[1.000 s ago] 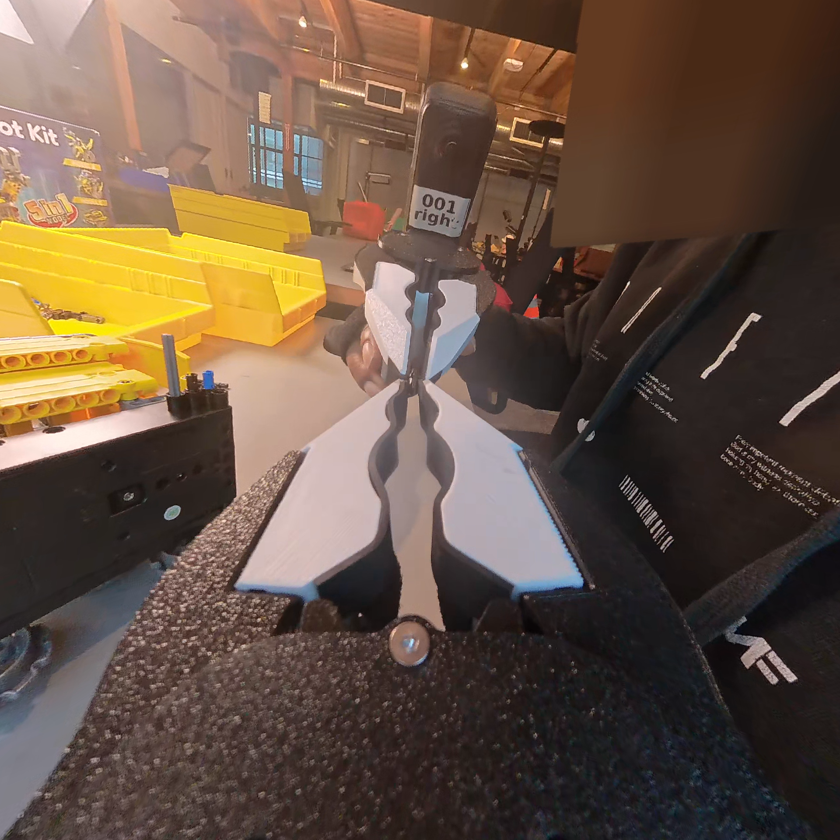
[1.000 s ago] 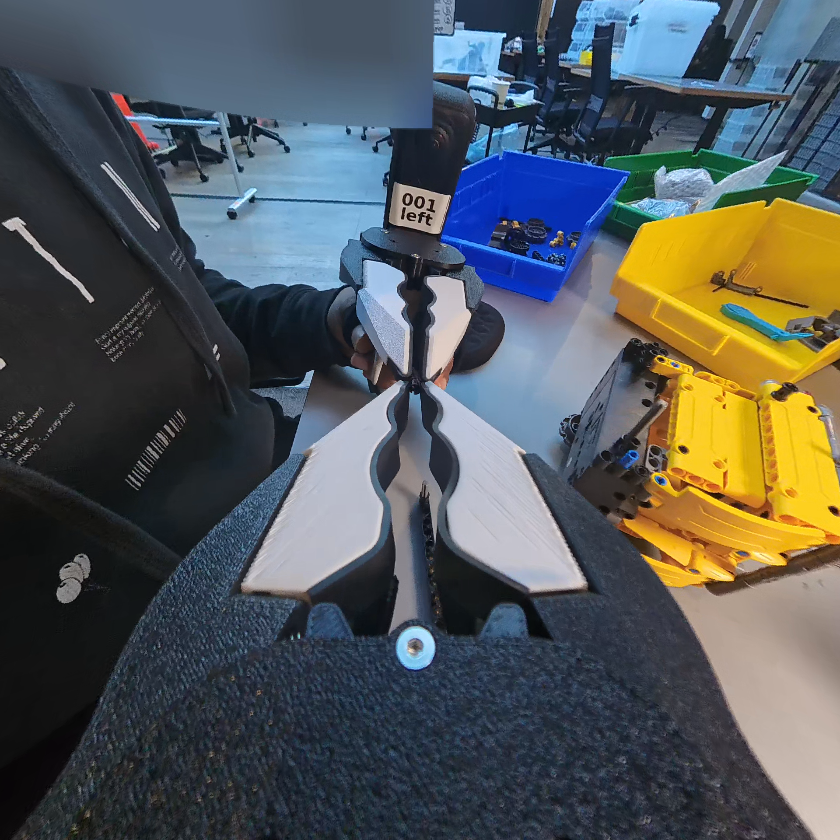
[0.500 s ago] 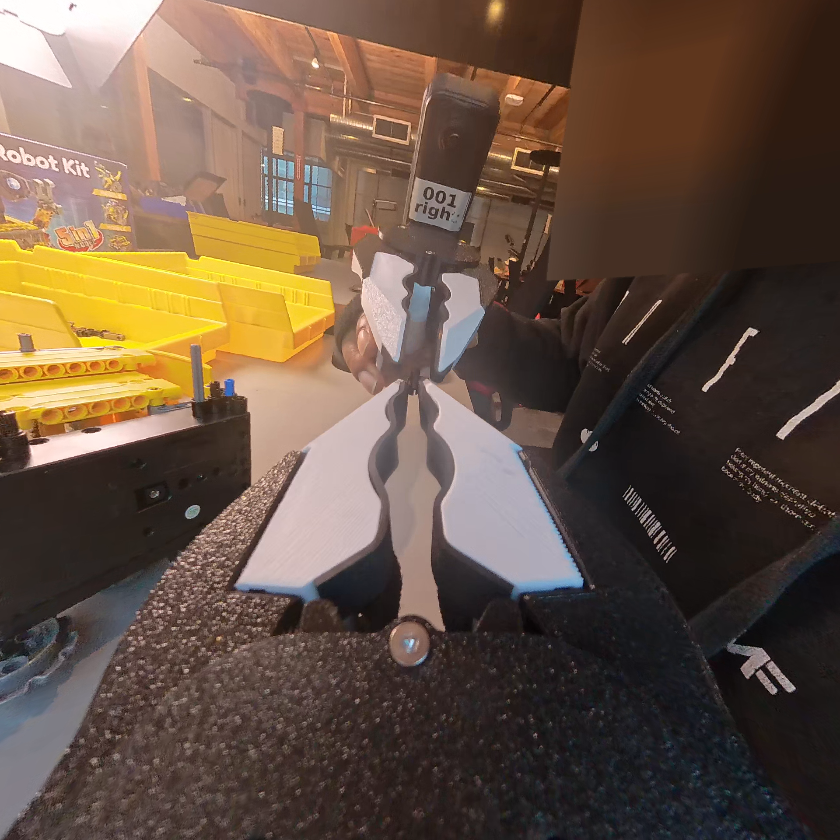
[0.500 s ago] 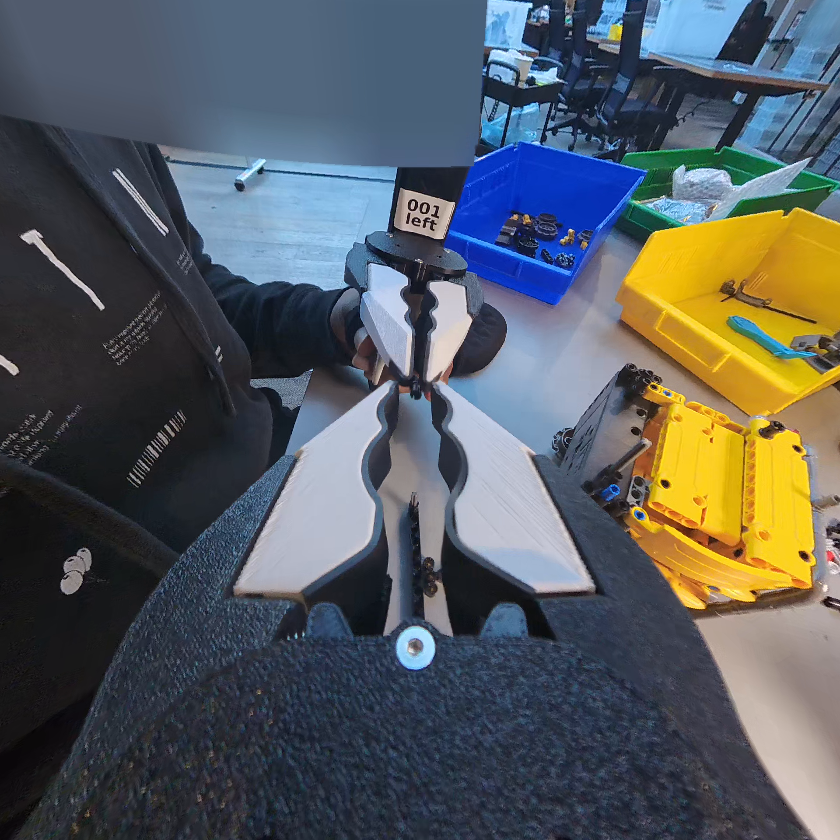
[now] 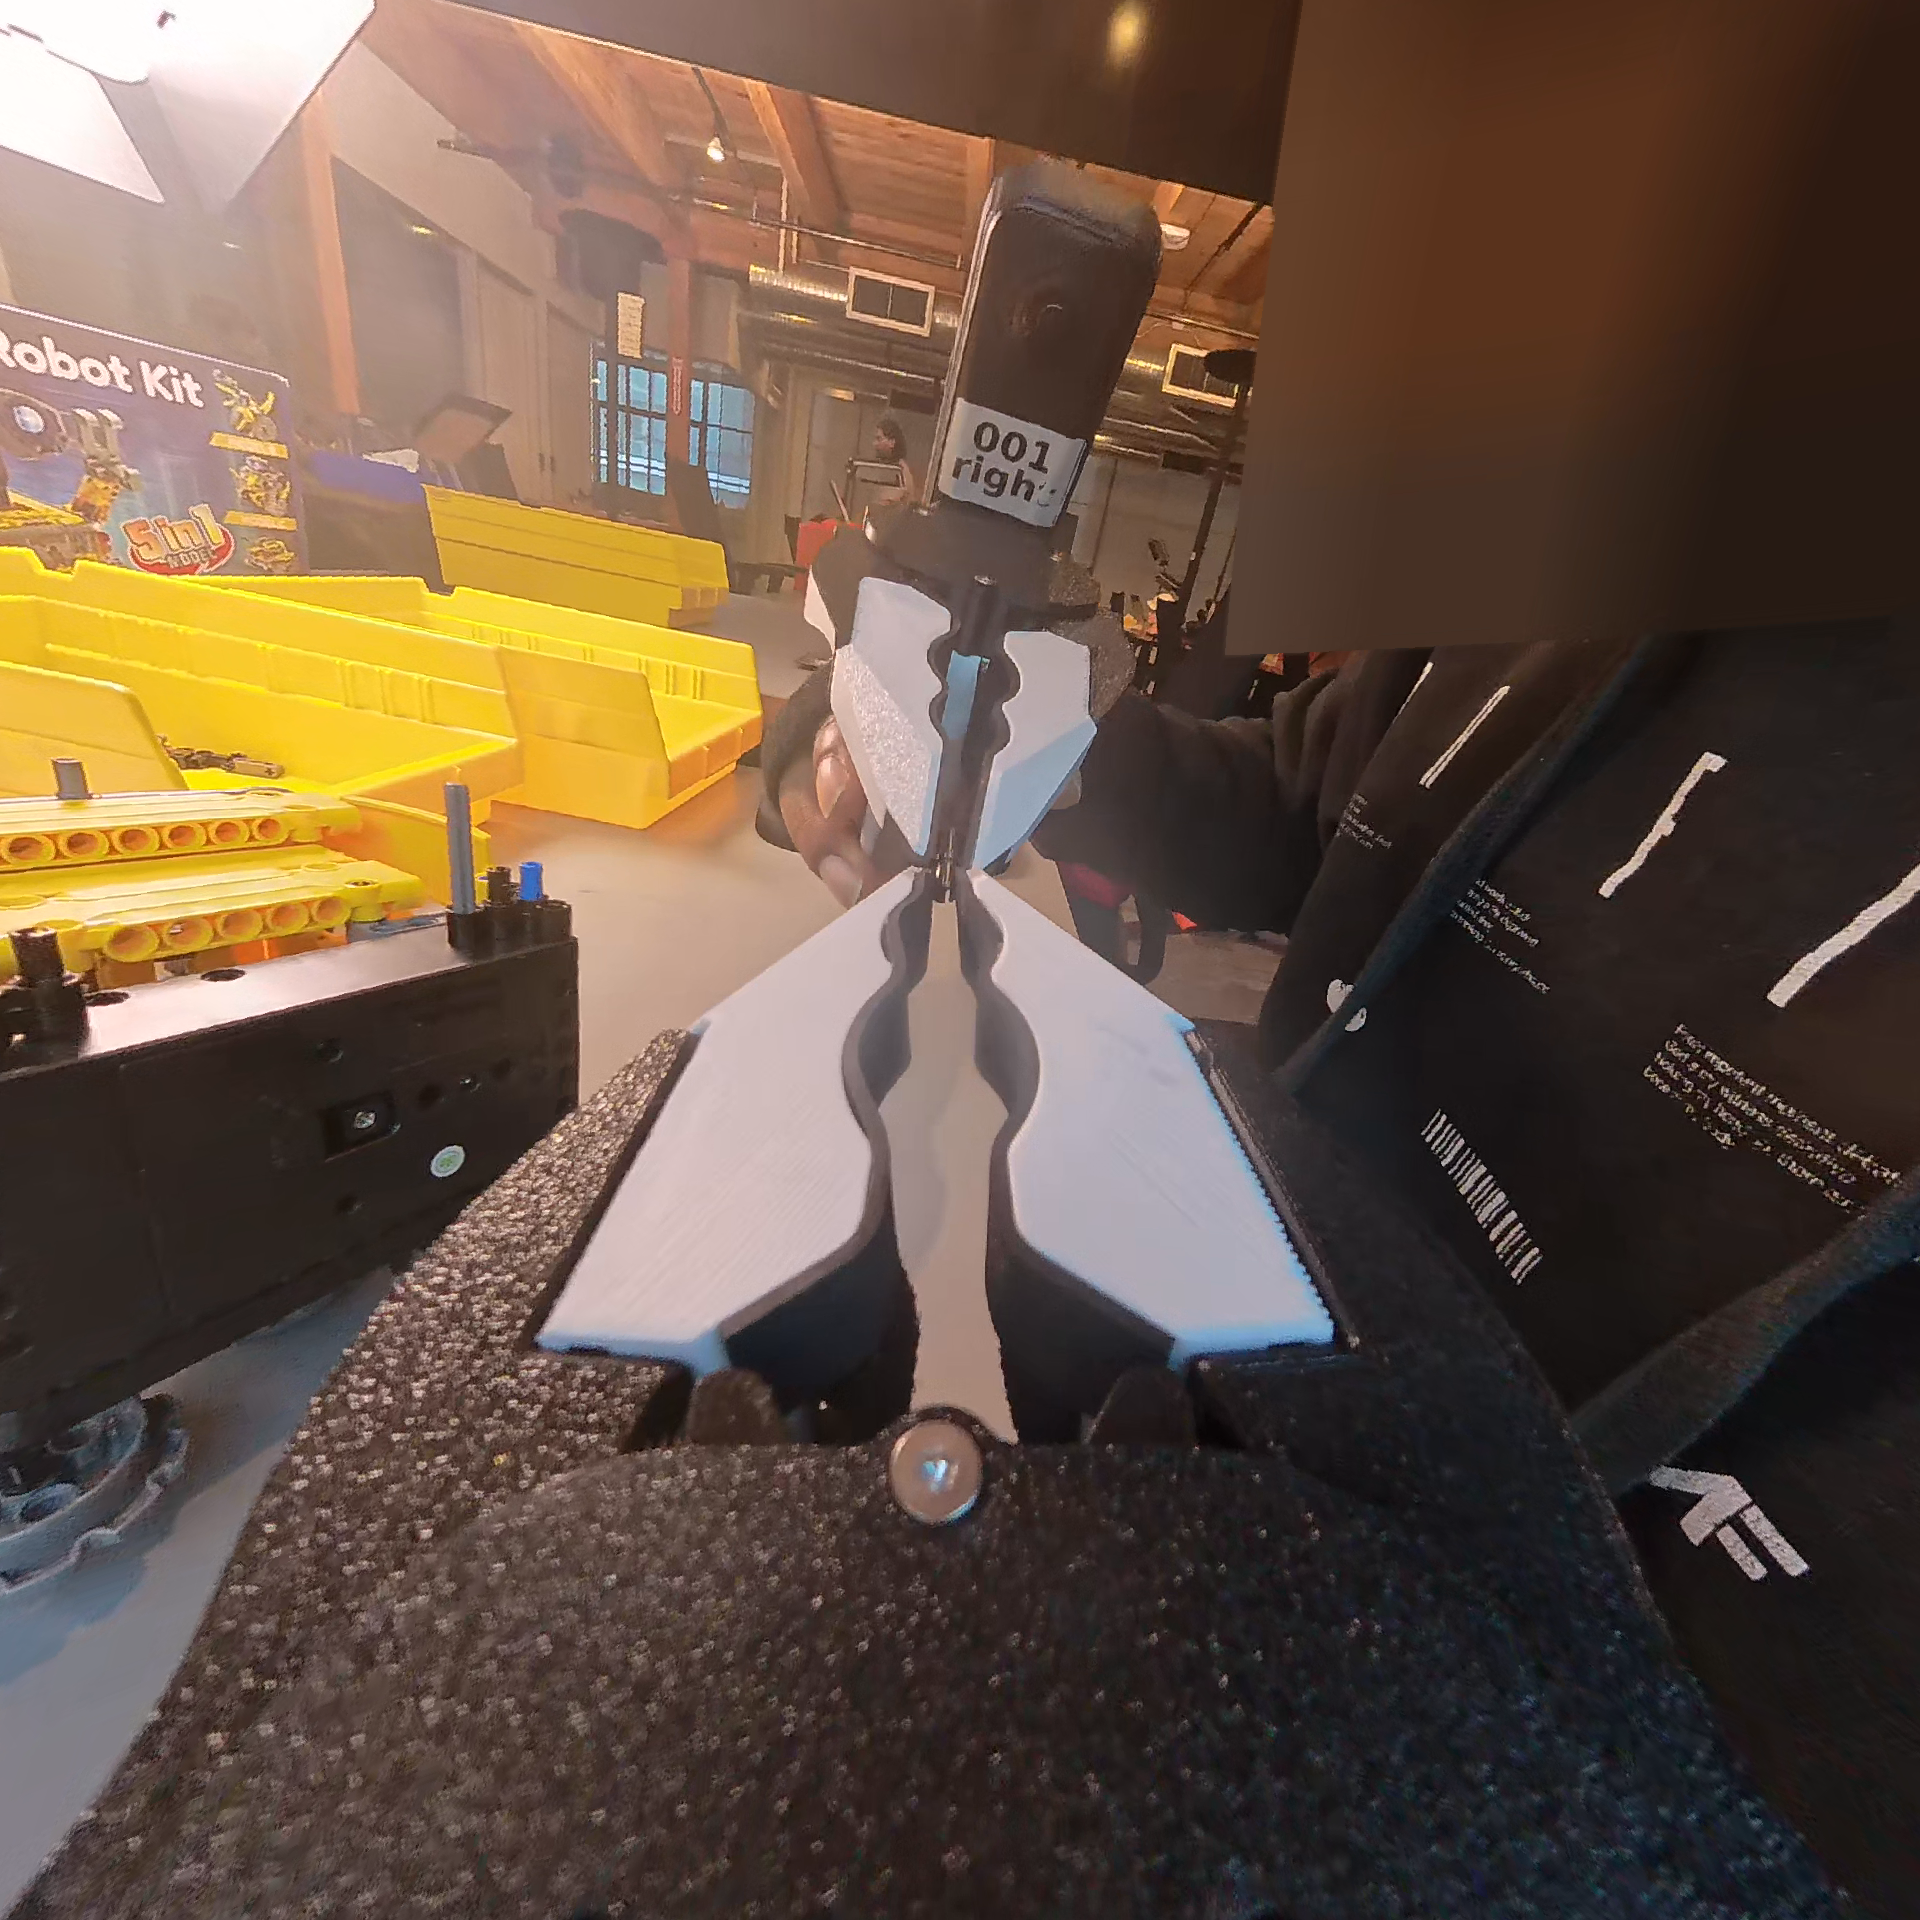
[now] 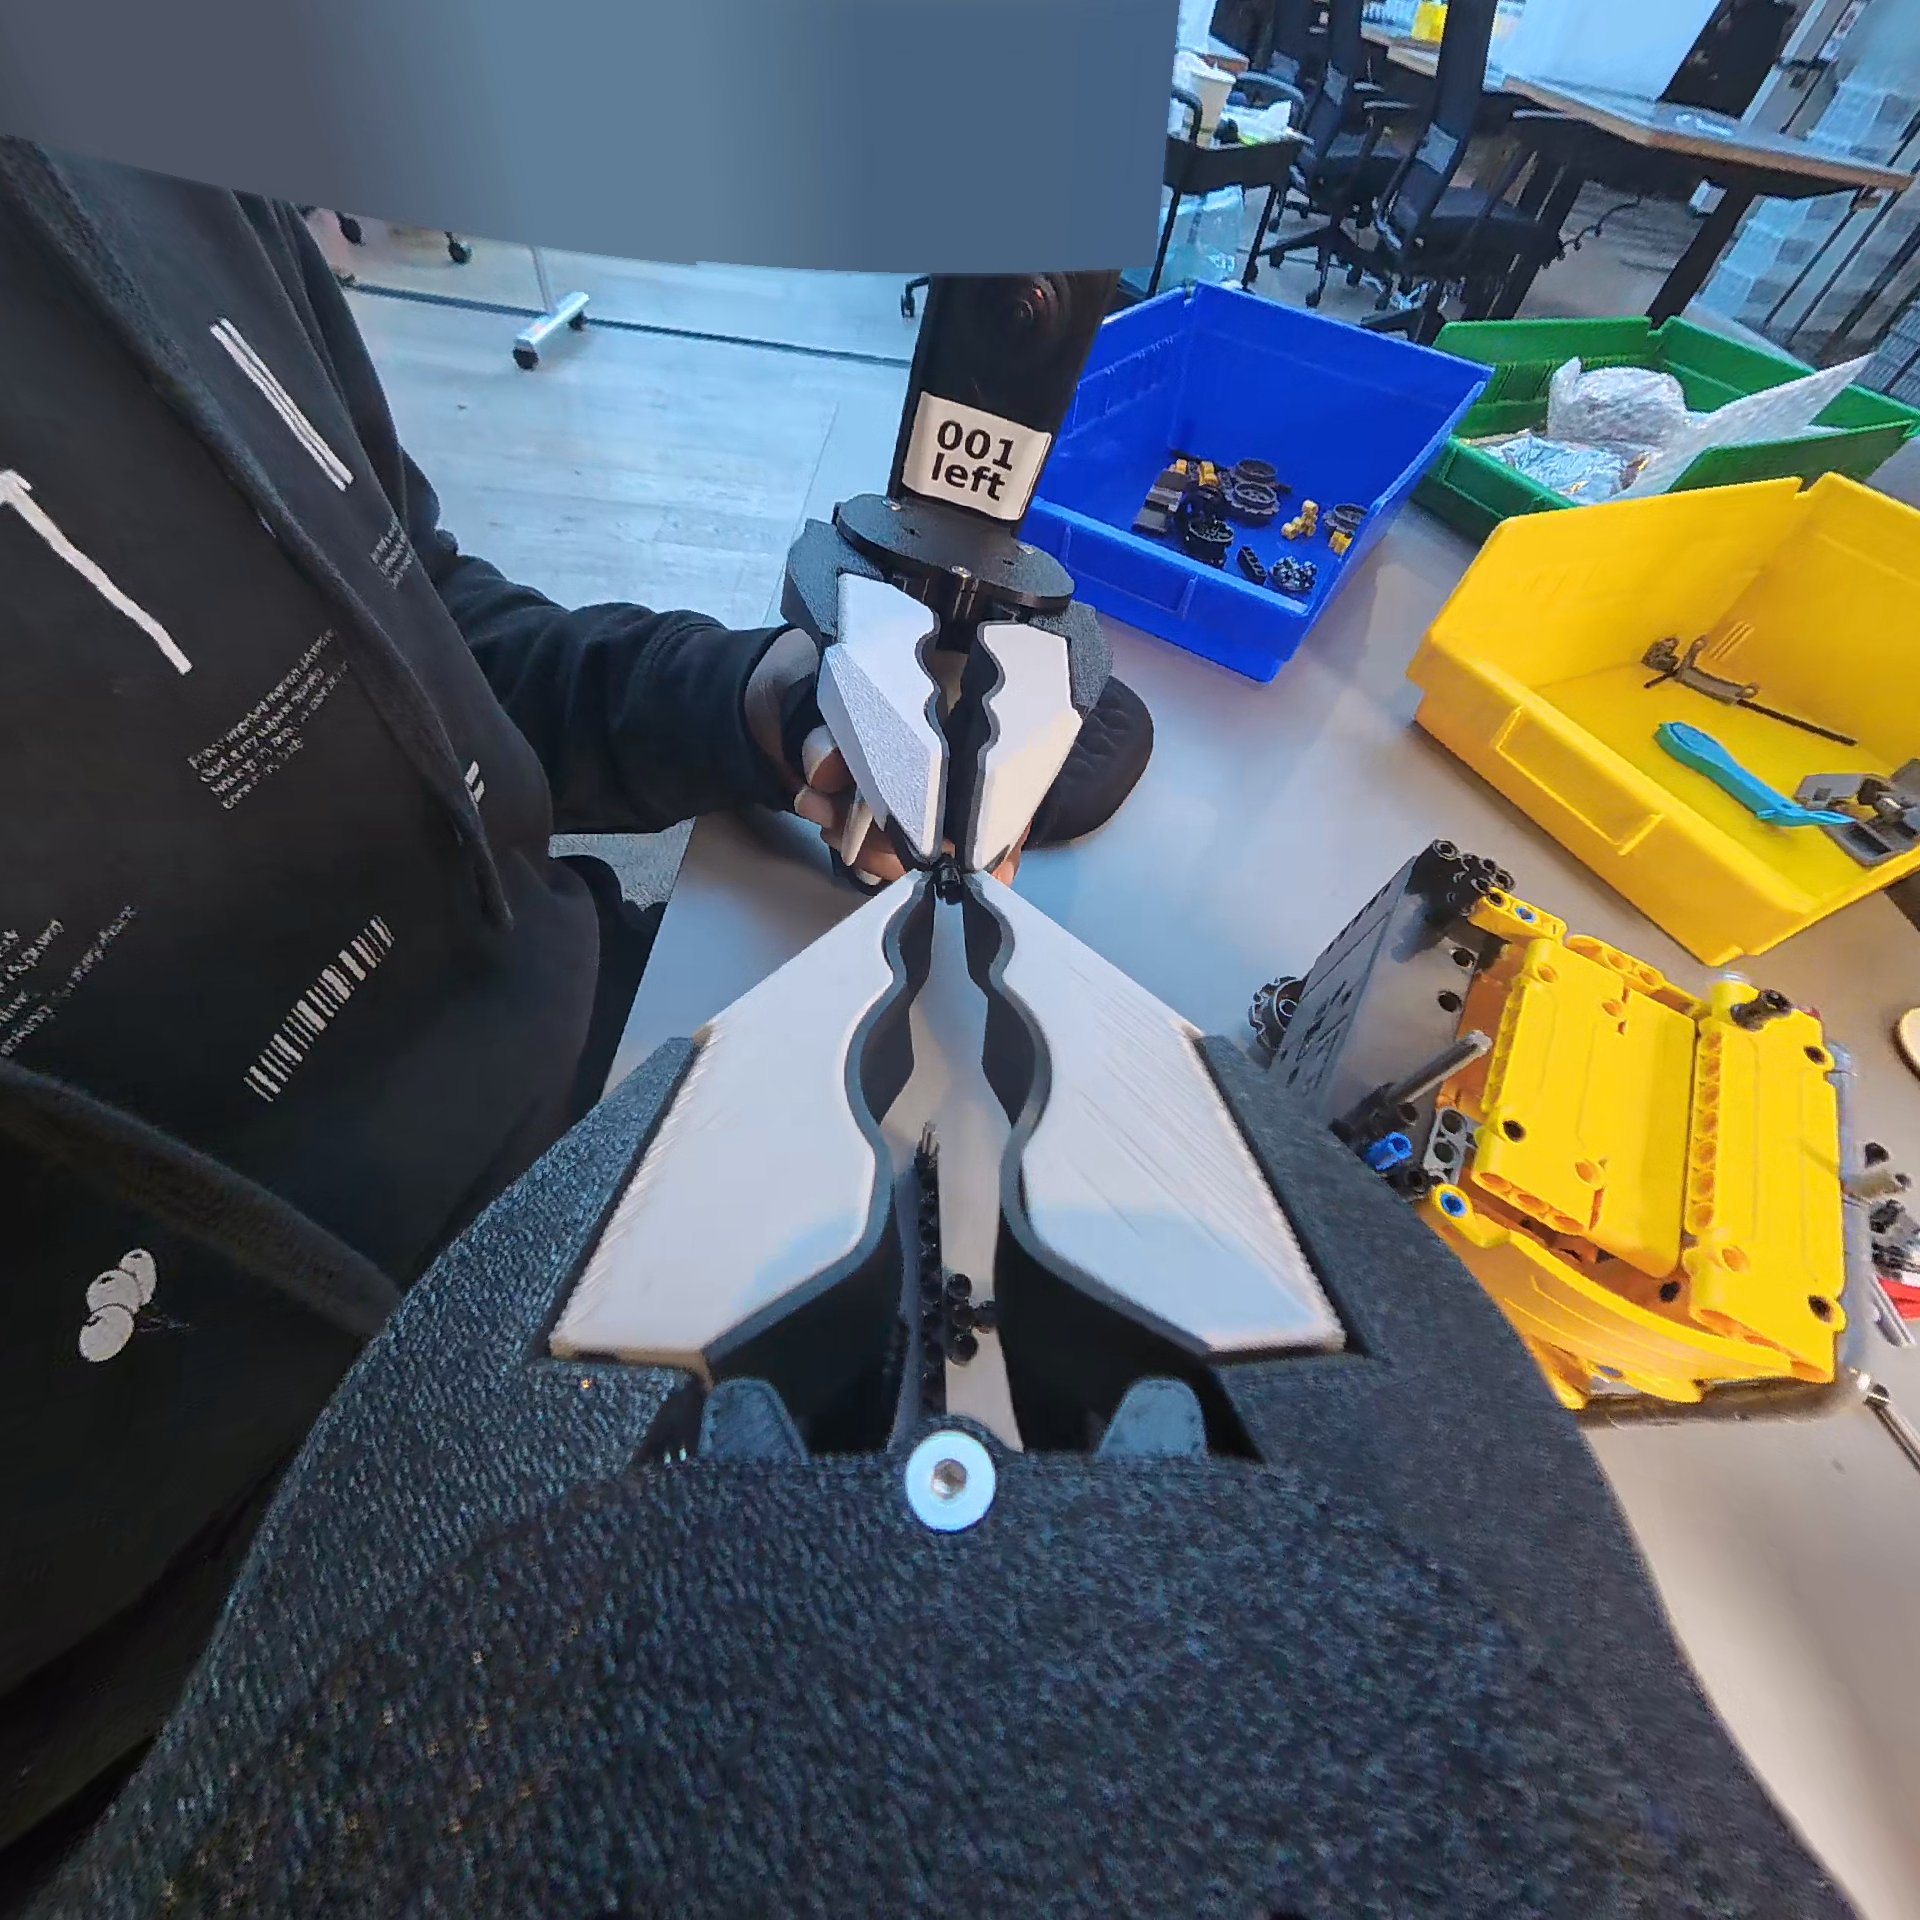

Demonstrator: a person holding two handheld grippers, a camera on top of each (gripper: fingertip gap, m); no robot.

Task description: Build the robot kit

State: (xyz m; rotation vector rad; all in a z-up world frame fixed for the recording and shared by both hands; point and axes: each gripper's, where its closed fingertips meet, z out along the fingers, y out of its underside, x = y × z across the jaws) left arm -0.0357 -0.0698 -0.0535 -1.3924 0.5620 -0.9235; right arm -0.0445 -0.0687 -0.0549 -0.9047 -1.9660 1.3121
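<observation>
My left gripper (image 5: pixel 940 896) and right gripper (image 6: pixel 945 896) face each other tip to tip above the grey table's (image 6: pixel 1247 821) near edge, both shut. A thin black strip with pins (image 6: pixel 928 1257) runs between the right gripper's fingers. Its end shows as a small black piece (image 6: pixel 947 881) at the tips, where the left gripper's fingertips pinch it too. In the left wrist view the right gripper (image 5: pixel 943 857) holds the strip (image 5: pixel 961 707) upright. A yellow and black brick model (image 6: pixel 1621 1153) lies on the table to the right; it also shows in the left wrist view (image 5: pixel 260 1091).
A blue bin (image 6: pixel 1174 608) with small parts, a green bin (image 6: pixel 1766 457) and a yellow bin (image 6: pixel 1558 774) with tools stand behind the model. More yellow bins (image 5: pixel 623 717) and a kit box (image 5: pixel 135 457) show in the left wrist view. A person's black hoodie (image 6: pixel 260 727) is close by. The tips of both grippers are at nearly the same place.
Both grippers have stayed shut and tip to tip, and have shifted together a little. The right wrist view now looks down more steeply on the model and bins.
</observation>
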